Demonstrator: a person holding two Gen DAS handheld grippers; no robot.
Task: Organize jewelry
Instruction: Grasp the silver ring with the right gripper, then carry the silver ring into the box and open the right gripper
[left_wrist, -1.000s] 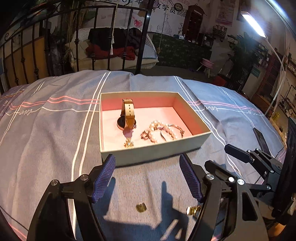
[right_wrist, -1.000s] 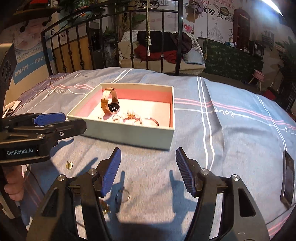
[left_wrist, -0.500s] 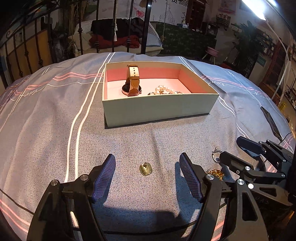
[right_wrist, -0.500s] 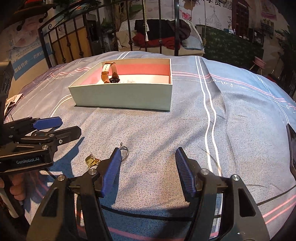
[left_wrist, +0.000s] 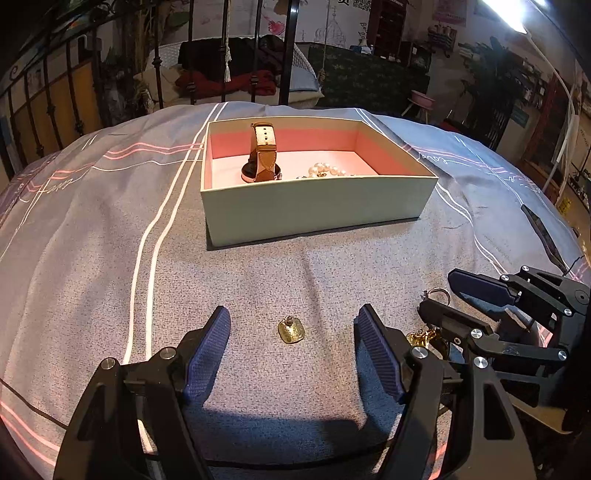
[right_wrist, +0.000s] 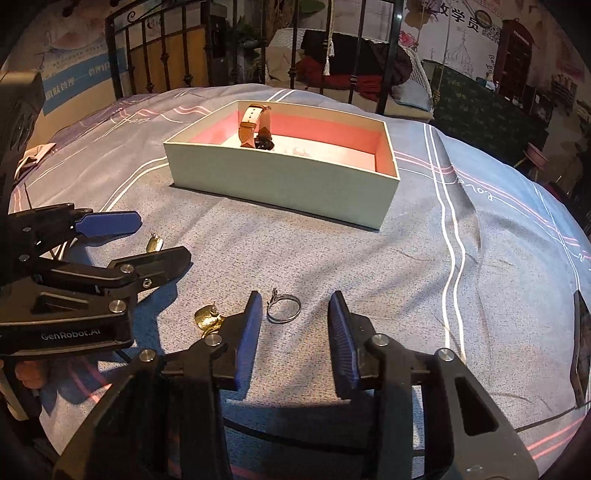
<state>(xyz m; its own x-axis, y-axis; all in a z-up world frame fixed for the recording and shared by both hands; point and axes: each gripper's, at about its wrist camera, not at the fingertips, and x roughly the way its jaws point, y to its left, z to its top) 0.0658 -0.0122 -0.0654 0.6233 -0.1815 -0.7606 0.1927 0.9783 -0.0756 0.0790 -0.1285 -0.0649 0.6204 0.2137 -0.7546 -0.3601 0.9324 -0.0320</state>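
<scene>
Now left tool (left_wrist: 291, 345) agape around gold earring (left_wrist: 291, 331); right tool (right_wrist: 295, 325) (narrower gap) flanking ring (right_wrist: 283, 312), neither gripped

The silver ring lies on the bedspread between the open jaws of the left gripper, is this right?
Not quite. The silver ring lies on the bedspread between the open jaws of the right gripper, as the right wrist view shows. The left gripper frames a gold earring.

Left gripper (left_wrist: 291, 334): lowered toward the bedspread; gold earring (left_wrist: 291, 330) now lies between its spread fingers, formerly at 6 o'clock of them.
Right gripper (right_wrist: 295, 317): lowered; jaw gap narrowed; silver ring (right_wrist: 283, 309) now between the fingers, apparently untouched.
Box (left_wrist: 317, 210): farther off at 12 o'clock.
</scene>
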